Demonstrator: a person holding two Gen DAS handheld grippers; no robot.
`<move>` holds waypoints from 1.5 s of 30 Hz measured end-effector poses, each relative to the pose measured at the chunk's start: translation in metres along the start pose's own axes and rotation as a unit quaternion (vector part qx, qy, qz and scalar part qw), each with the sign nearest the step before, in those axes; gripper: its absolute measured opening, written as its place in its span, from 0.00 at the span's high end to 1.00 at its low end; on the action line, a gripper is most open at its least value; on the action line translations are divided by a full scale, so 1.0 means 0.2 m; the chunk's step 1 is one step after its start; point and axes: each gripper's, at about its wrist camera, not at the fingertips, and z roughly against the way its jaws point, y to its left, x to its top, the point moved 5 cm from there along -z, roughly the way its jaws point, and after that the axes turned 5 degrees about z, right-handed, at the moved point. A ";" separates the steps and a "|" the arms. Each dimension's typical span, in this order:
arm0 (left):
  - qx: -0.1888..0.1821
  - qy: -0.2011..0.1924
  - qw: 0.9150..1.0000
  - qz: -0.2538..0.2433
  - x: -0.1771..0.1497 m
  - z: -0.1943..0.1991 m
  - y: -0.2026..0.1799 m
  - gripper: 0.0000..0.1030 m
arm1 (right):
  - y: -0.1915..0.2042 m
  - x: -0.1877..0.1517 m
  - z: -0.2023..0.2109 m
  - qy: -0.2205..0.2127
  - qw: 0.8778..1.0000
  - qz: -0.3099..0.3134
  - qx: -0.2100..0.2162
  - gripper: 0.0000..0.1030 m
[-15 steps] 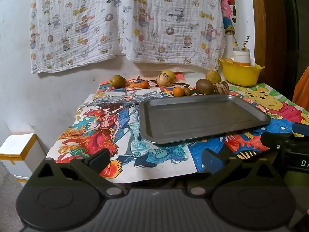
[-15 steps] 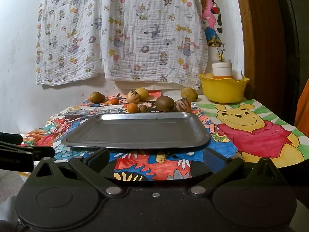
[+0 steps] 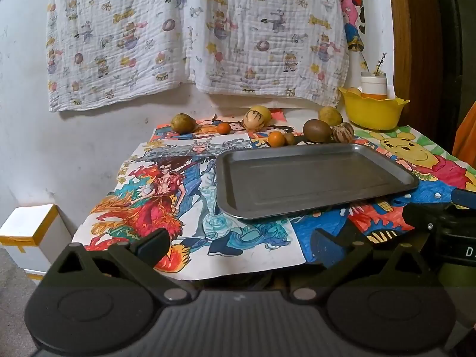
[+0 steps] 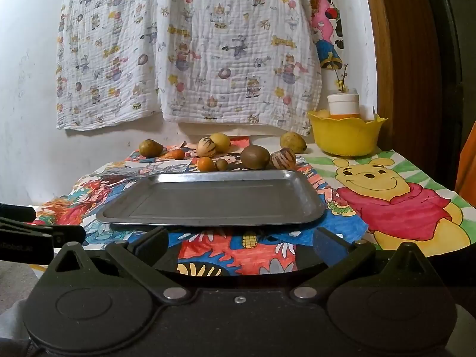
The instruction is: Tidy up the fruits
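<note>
An empty grey metal tray (image 3: 312,178) (image 4: 214,199) lies on a table covered with bright drawings. Behind it sits a row of fruits: a green-brown pear (image 3: 182,123) (image 4: 150,148), two small oranges (image 3: 276,139) (image 4: 206,163), two striped melons (image 3: 254,120) (image 4: 283,158), a brown round fruit (image 3: 316,130) (image 4: 255,156) and yellow fruits (image 3: 329,115) (image 4: 293,142). My left gripper (image 3: 238,245) hovers open at the table's near edge, nothing between its fingers. My right gripper (image 4: 241,245) is open too, just before the tray. Each gripper shows at the edge of the other's view.
A yellow bowl (image 3: 372,113) (image 4: 345,136) holding a white jar stands at the back right corner. A printed cloth (image 4: 190,47) hangs on the wall behind. A white box (image 3: 26,235) sits on the floor to the left. A wooden door frame (image 4: 401,74) rises on the right.
</note>
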 end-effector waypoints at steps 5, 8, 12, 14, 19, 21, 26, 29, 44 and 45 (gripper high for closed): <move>0.000 0.001 1.000 -0.001 0.00 -0.01 0.00 0.00 | 0.00 0.00 0.00 0.001 1.000 -0.001 0.001 0.00; 0.001 0.001 1.000 -0.001 0.00 -0.01 0.00 0.00 | 0.00 0.00 0.00 0.001 1.000 -0.001 0.000 0.00; 0.000 0.002 1.000 -0.001 0.00 -0.01 0.00 0.00 | 0.00 0.00 0.00 0.002 1.000 -0.001 0.000 0.00; 0.001 0.002 1.000 -0.001 0.00 -0.01 0.00 0.00 | 0.00 0.00 0.00 0.002 1.000 -0.001 0.001 0.00; 0.001 0.003 1.000 -0.001 0.00 -0.01 0.00 0.00 | 0.00 -0.01 0.00 0.002 1.000 -0.002 0.001 0.00; 0.000 0.003 1.000 -0.001 0.00 -0.01 0.00 0.00 | 0.00 -0.01 0.00 0.002 1.000 -0.002 0.001 0.00; 0.000 0.004 1.000 -0.001 0.00 -0.01 0.00 0.00 | 0.00 -0.01 0.00 0.003 1.000 -0.002 0.001 0.00; 0.001 0.004 1.000 -0.001 0.00 -0.01 0.00 0.00 | 0.00 -0.01 0.00 0.003 1.000 -0.002 0.001 0.00; -0.001 0.007 1.000 -0.001 -0.05 -0.02 0.01 0.00 | -0.01 -0.01 0.00 0.004 1.000 -0.004 0.000 0.00; 0.000 0.007 1.000 -0.001 -0.05 -0.01 0.02 0.00 | -0.01 -0.01 0.00 0.004 1.000 -0.004 0.000 0.00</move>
